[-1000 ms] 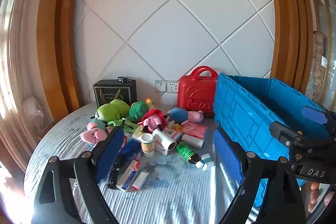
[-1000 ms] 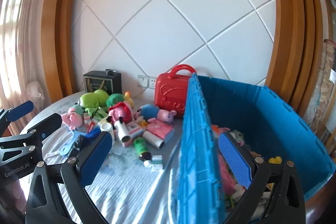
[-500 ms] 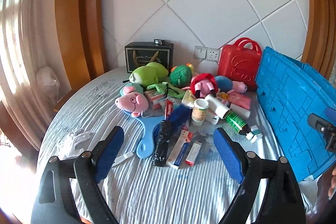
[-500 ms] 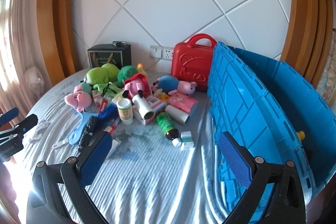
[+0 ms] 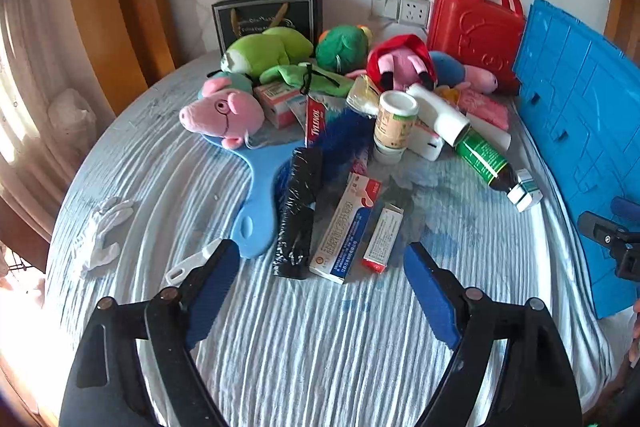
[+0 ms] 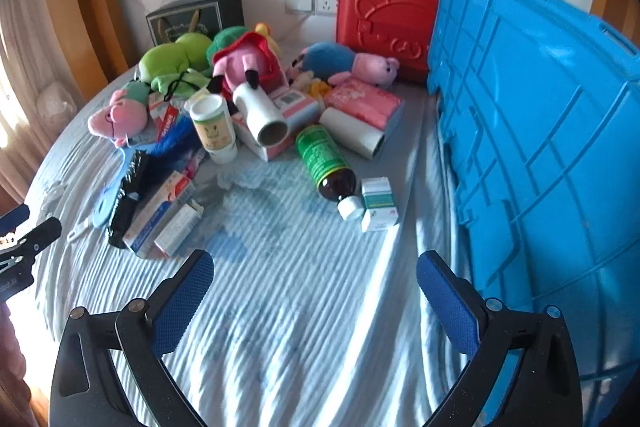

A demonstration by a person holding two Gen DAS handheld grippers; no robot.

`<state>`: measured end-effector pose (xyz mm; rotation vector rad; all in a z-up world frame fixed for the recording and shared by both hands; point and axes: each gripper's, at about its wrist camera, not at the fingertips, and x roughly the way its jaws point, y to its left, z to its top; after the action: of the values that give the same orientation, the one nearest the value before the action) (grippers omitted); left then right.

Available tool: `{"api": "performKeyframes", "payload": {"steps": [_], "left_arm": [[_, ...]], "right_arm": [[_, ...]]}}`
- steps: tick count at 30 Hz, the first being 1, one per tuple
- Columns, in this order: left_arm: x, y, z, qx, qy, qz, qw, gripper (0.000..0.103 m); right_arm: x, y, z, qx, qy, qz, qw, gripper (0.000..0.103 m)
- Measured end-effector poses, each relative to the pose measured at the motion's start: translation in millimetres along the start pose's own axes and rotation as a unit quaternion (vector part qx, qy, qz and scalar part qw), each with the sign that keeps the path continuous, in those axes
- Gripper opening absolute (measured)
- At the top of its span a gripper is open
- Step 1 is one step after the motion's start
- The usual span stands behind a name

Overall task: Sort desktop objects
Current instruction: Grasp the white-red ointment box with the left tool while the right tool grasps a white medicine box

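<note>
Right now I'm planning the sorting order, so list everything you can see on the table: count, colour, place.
Plush toys: about six, pink, green, red, blue; back of the pile.
Case: one, red; upright against the wall.
Crate: one, blue; right side.
Dark box: one, black; by the wall, behind the plush toys.
Bottle: one, brown with green label; lying near the crate.
Small box: one, white and green; at the bottle's cap.
Jar: one, cream with white lid; upright, mid-pile.
Hairbrush: one, black; front of the pile.
Long cartons: two, white, red and blue; beside the hairbrush.
Left gripper: jaws closing, nothing between them.
Right gripper: jaws apart, empty.
</note>
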<state>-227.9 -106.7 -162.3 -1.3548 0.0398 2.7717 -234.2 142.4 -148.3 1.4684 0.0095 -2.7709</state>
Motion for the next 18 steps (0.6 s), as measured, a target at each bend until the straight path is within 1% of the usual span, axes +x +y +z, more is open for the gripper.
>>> {"api": "performKeyframes", "payload": {"steps": [2, 4, 9, 11, 12, 13, 14, 15, 16, 18], "left_arm": [[19.7, -4.3, 2.2, 0.003, 0.018, -0.018, 0.9997, 0.075], [39.4, -7.9, 5.1, 0.009, 0.03, -0.046, 0.9985, 0.072], [92.6, -18.6, 14.9, 0.068, 0.06, -0.07, 0.9934, 0.07], [115.2, -17.1, 18.6, 0.086, 0.074, -0.081, 0.9903, 0.065], [126.6, -15.4, 19.7, 0.093, 0.081, -0.084, 0.9888, 0.064], [136.9, -12.9, 20.1, 0.101, 0.087, -0.087, 0.9872, 0.062], [145.1, -10.0, 19.8, 0.108, 0.093, -0.095, 0.9852, 0.055], [151.0, -6.8, 18.8, 0.116, 0.098, -0.099, 0.9834, 0.053], [152.7, -4.6, 17.9, 0.126, 0.094, -0.107, 0.9818, 0.053], [150.8, -4.0, 15.8, 0.15, 0.086, -0.121, 0.9773, 0.053]], "right_arm": [[13.1, 4.6, -3.3, 0.0, 0.018, 0.012, 1.0, 0.103], [22.2, 9.8, -4.0, -0.004, 0.03, 0.007, 1.0, 0.103], [43.3, 21.0, -4.0, 0.024, 0.052, -0.009, 0.998, 0.103], [54.5, 30.1, -3.3, 0.033, 0.063, -0.021, 0.997, 0.103], [60.0, 35.1, -2.8, 0.036, 0.067, -0.026, 0.997, 0.103], [66.1, 40.9, -1.9, 0.04, 0.07, -0.031, 0.996, 0.1], [72.4, 46.4, -1.0, 0.045, 0.073, -0.036, 0.996, 0.095], [78.5, 52.6, -0.2, 0.05, 0.077, -0.038, 0.995, 0.093], [85.0, 59.4, 0.4, 0.055, 0.081, -0.037, 0.994, 0.09], [96.2, 73.1, 1.2, 0.063, 0.088, -0.032, 0.994, 0.089]]}}
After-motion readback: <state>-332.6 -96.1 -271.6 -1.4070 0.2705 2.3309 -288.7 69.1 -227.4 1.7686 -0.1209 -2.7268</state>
